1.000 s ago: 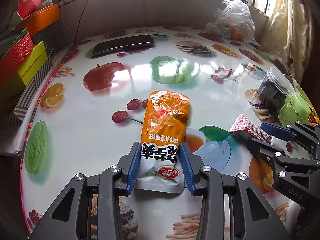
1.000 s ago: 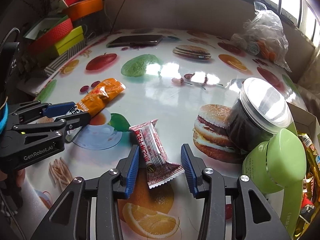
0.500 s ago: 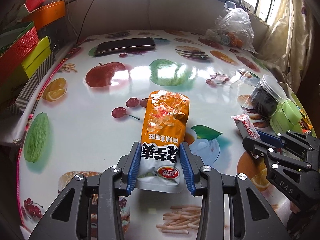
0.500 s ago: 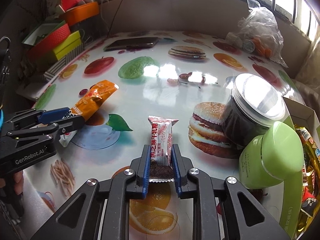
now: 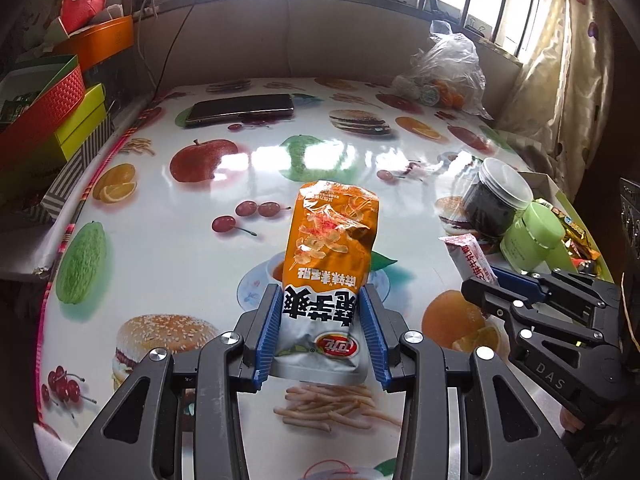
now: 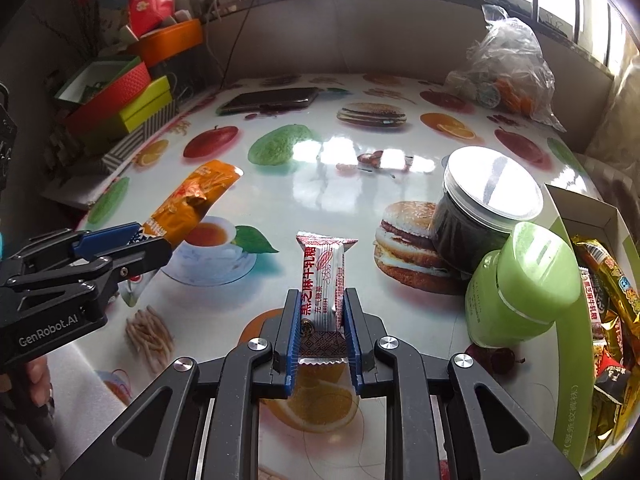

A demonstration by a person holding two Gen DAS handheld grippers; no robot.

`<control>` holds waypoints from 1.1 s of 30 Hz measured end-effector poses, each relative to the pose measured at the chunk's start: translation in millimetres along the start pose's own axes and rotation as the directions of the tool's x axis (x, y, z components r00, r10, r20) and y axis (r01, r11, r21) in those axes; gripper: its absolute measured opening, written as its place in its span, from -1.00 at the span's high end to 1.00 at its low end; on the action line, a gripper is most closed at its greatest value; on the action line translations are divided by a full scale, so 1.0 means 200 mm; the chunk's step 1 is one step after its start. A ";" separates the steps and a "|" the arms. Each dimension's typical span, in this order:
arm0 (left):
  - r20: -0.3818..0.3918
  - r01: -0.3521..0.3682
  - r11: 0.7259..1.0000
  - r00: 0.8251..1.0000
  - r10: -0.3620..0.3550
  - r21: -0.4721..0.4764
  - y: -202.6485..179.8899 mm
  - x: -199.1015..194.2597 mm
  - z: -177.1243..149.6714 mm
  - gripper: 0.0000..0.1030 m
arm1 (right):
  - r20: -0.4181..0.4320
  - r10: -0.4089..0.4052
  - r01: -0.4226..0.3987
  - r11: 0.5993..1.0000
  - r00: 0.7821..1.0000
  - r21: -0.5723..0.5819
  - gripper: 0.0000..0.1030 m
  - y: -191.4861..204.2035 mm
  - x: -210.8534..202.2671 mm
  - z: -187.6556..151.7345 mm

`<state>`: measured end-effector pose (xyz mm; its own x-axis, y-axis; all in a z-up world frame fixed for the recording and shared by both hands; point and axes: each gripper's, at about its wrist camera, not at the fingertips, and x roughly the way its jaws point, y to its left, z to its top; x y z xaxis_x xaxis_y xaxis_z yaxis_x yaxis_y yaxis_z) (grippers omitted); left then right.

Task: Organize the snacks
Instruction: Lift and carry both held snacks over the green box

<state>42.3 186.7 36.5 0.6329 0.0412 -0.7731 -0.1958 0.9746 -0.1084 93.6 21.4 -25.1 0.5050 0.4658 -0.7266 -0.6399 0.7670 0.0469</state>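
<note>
Left wrist view: the left hand-held gripper point(image 5: 323, 334) clamps the lower end of an orange chip bag point(image 5: 330, 252), raised above the fruit-print bench point(image 5: 168, 248).

Right wrist view: the right hand-held gripper point(image 6: 322, 334) pinches a red-and-white candy bar point(image 6: 323, 280) above the bench, left of a dark jar point(image 6: 480, 216) and green bottle point(image 6: 524, 284).

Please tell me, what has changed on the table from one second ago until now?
The right gripper, open around the candy bar before, shut on it and raised it off the table. The left gripper kept its jaws on the orange chip bag and lifted it too. The jar, green bottle and phone stayed put.
</note>
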 end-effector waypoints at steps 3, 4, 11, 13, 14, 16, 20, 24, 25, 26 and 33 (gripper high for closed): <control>0.018 0.016 1.000 1.000 -0.016 0.003 -0.04 -0.05 0.00 0.20 | 0.017 0.000 0.000 1.000 1.000 0.001 0.63 0.00 -0.06 -0.01; 0.024 0.016 1.000 1.000 -0.016 0.006 -0.05 -0.06 0.00 0.20 | 0.023 0.001 -0.001 1.000 1.000 0.001 0.63 0.00 -0.08 -0.01; 0.058 0.029 0.999 0.998 -0.030 0.021 -0.13 -0.16 0.00 0.20 | 0.067 -0.008 0.007 1.000 0.998 0.008 0.63 -0.01 -0.22 -0.03; 0.070 0.034 0.999 0.997 -0.036 0.026 -0.16 -0.19 0.00 0.20 | 0.077 -0.013 0.011 1.000 0.997 0.017 0.63 -0.03 -0.26 -0.04; 0.075 0.040 0.999 0.996 -0.042 0.029 -0.17 -0.20 0.00 0.20 | 0.084 -0.016 0.014 1.000 0.996 0.022 0.63 -0.04 -0.28 -0.05; 0.082 0.047 0.998 0.995 -0.050 0.038 -0.20 -0.22 0.00 0.20 | 0.095 -0.020 0.017 0.999 0.995 0.035 0.63 -0.06 -0.31 -0.05; 0.091 0.060 0.997 0.994 -0.065 0.057 -0.27 -0.26 -0.01 0.20 | 0.120 -0.035 0.029 0.998 0.992 0.055 0.63 -0.10 -0.39 -0.08; 0.095 0.077 0.995 0.992 -0.084 0.071 -0.33 -0.28 -0.01 0.20 | 0.136 -0.054 0.045 0.996 0.989 0.072 0.63 -0.13 -0.45 -0.10; 0.098 0.080 0.994 0.991 -0.087 0.073 -0.34 -0.28 -0.01 0.20 | 0.139 -0.059 0.048 0.996 0.989 0.076 0.63 -0.14 -0.47 -0.11; 0.101 0.083 0.994 0.991 -0.091 0.078 -0.36 -0.29 -0.01 0.19 | 0.143 -0.064 0.052 0.995 0.988 0.080 0.63 -0.15 -0.48 -0.12; 0.109 0.114 0.988 0.986 -0.125 0.103 -0.46 -0.33 -0.01 0.19 | 0.168 -0.099 0.082 0.991 0.981 0.109 0.63 -0.20 -0.57 -0.15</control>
<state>16.4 94.5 95.2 0.7305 -0.0574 -0.6805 -0.0438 0.9905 -0.1306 43.6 -76.2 34.7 0.6561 0.4548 -0.6023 -0.5295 0.8460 0.0621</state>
